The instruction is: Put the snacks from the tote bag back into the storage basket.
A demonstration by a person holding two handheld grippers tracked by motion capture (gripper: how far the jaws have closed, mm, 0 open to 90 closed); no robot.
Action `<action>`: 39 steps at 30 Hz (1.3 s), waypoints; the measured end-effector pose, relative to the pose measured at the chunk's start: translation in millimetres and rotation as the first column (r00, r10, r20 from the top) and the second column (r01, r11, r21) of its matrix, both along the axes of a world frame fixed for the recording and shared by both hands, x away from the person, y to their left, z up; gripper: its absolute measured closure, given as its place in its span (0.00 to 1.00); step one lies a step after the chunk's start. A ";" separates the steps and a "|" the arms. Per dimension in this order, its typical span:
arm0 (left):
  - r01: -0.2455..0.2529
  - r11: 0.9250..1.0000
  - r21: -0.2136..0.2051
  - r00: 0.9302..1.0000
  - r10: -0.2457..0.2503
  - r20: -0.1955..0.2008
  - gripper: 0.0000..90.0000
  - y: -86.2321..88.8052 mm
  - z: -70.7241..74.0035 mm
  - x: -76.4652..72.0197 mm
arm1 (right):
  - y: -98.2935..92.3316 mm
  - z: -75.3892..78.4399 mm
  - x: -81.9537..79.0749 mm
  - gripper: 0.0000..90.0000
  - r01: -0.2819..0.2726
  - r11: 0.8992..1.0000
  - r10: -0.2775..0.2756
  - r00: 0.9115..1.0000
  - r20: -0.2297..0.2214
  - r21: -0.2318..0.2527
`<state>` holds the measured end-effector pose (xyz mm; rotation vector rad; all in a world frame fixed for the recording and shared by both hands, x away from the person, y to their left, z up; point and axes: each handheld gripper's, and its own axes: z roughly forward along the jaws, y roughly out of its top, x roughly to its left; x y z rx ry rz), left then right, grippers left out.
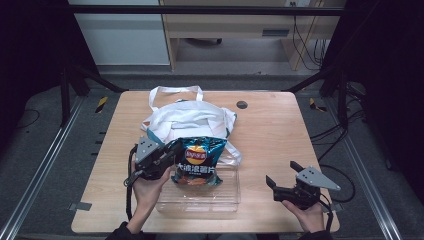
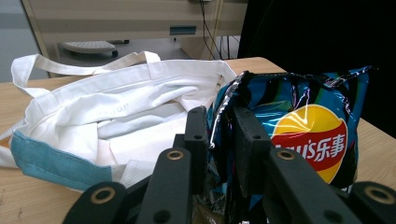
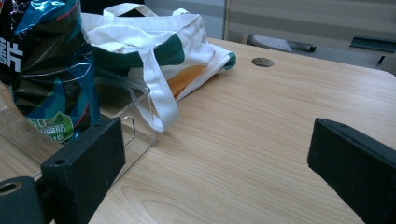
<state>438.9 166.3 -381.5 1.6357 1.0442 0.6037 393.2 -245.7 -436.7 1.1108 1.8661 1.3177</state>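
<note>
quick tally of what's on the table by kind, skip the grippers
Chip bag: 1
Cloth tote bag: 1
Clear plastic bin: 1
Total: 3

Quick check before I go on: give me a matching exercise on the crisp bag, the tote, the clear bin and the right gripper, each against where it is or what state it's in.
Things:
1. crisp bag
2. tote bag
3. clear bin
4. right gripper

Places or states:
A. lies slumped at the far side of the table
B. open, over bare wood
C. pinched at its edge by the left gripper
D. sits at the near edge, under the crisp bag

Pairs: 1-C, 2-A, 3-D, 4-B
</note>
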 end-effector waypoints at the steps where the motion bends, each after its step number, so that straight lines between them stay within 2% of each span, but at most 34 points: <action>1: 0.000 1.000 0.005 1.000 0.000 0.004 0.84 0.0 0.1 -0.2 | 0.0 0.0 -0.1 0.05 0.000 1.000 0.000 1.000 -0.001 0.001; 9: 0.021 0.999 0.050 0.999 -0.022 0.023 0.68 0.5 0.7 -2.1 | -0.7 0.3 -0.7 0.05 0.001 1.000 -0.001 1.000 0.000 0.005; 16: 0.041 0.998 0.045 0.999 -0.042 0.030 0.58 4.4 2.7 -5.9 | -0.9 0.6 -1.2 0.05 0.000 1.000 0.000 1.000 0.002 0.005; 19: 0.042 0.997 0.059 0.998 -0.044 0.036 0.56 3.8 3.2 -7.7 | -1.0 0.5 -1.0 0.05 -0.001 1.000 0.001 1.000 0.002 0.006; 25: 0.039 0.996 0.086 0.998 -0.042 0.038 0.55 3.4 1.5 -9.3 | -1.1 0.6 -1.2 0.05 -0.001 1.000 0.001 1.000 0.001 0.007; 36: 0.039 0.995 0.093 0.998 -0.044 0.053 0.54 7.0 4.8 -16.2 | -1.6 0.7 -1.2 0.05 0.001 1.000 -0.001 1.000 0.002 0.010; 39: 0.057 0.995 0.084 0.998 -0.060 0.029 0.66 7.9 4.2 -16.3 | -1.3 0.8 -1.4 0.05 0.001 1.000 -0.001 1.000 0.001 0.010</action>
